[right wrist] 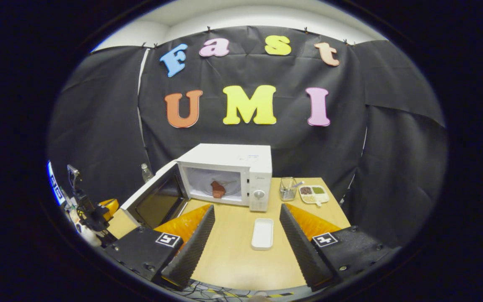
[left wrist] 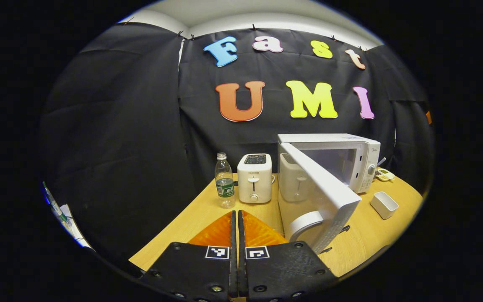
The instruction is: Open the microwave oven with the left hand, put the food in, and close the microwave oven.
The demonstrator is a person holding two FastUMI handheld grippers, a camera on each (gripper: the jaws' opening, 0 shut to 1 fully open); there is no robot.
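The white microwave [right wrist: 241, 161] stands at the back of the wooden table with its door [right wrist: 157, 201] swung wide open to the left. A brown piece of food [right wrist: 217, 189] lies inside the cavity. My right gripper [right wrist: 246, 218] is open, held back from the oven above the table, with an empty white tray [right wrist: 262, 233] on the table between its fingers. In the left gripper view the microwave [left wrist: 350, 155] shows with its door [left wrist: 325, 197] edge-on and the door's handle [left wrist: 306, 222] just right of my left gripper [left wrist: 237, 214], which is shut with nothing in it.
A toaster [left wrist: 254, 177] and a water bottle [left wrist: 224, 181] stand left of the microwave. The white tray [left wrist: 384, 204] lies to its right. A mesh basket [right wrist: 287, 188] and a divided plate [right wrist: 313, 193] sit at the back right. Cables hang by the table's front edge.
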